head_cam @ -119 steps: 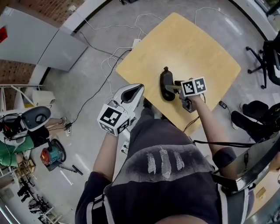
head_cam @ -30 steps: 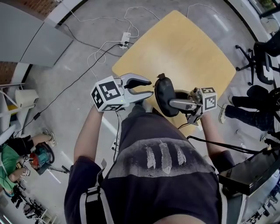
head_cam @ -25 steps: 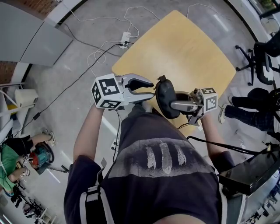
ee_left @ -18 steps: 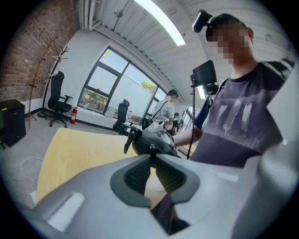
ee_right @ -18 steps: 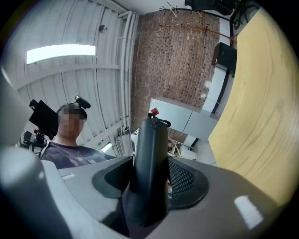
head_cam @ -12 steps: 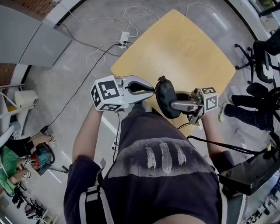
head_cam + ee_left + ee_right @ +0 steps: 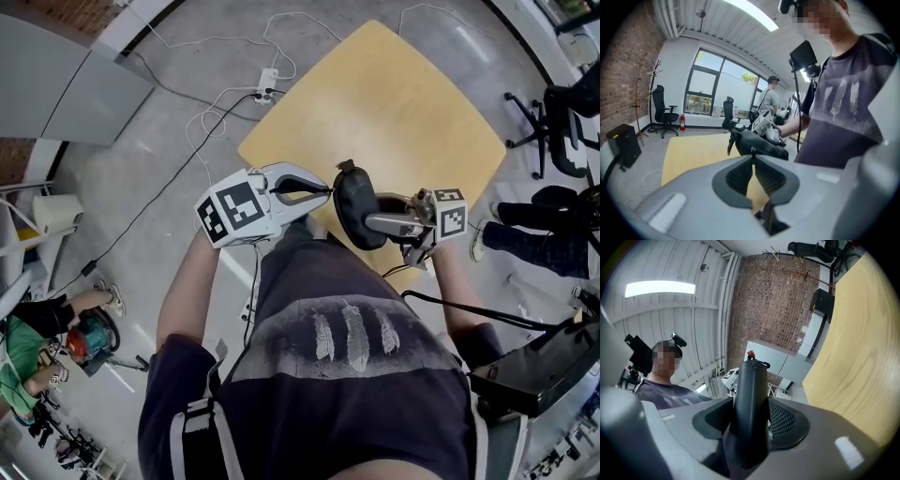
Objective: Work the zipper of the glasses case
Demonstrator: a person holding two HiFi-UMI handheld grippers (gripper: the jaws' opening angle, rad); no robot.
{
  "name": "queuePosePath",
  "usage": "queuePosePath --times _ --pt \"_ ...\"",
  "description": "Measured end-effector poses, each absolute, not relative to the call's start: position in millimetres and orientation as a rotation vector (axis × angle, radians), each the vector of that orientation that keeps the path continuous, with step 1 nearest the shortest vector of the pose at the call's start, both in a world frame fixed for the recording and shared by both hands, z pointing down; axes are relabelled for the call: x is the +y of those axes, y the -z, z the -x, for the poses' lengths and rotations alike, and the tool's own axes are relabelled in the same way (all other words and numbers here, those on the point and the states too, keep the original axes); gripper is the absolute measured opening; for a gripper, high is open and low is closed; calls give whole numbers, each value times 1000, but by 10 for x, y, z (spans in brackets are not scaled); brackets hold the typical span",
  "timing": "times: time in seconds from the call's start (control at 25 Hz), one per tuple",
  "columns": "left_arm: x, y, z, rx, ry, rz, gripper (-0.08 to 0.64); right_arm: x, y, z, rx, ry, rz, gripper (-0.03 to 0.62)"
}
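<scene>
The black glasses case (image 7: 354,208) hangs in the air over the near corner of the wooden table (image 7: 403,103), on edge. My right gripper (image 7: 370,222) comes from the right and is shut on its body; in the right gripper view the case (image 7: 751,380) stands upright between both pads. My left gripper (image 7: 328,190) reaches the case's left edge. Its jaws are closing, and the tips pinch the small zipper pull (image 7: 752,151) on the case (image 7: 761,144). A short strap (image 7: 730,143) dangles from the case's far end.
Cables (image 7: 216,112) and a power strip (image 7: 269,80) lie on the floor beyond the table. Office chairs (image 7: 572,103) stand at the right, and a black device (image 7: 534,366) sits at the lower right. Another person (image 7: 771,101) stands across the room.
The case was lifted off the table by the right gripper. Over the last second the left gripper slid up to the case's edge and its open jaws closed onto the zipper pull.
</scene>
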State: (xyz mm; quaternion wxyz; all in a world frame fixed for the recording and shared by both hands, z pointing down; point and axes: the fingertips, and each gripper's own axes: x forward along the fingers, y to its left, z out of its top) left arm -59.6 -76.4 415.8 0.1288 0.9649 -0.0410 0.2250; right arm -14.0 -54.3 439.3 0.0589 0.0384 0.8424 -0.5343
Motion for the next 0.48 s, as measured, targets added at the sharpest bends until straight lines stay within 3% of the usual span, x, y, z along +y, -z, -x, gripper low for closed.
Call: queuePosePath --times 0.48 --pt "-696 -4456 643 -110 -1119 -2858 5 -692 -4575 92 2542 1624 121 224"
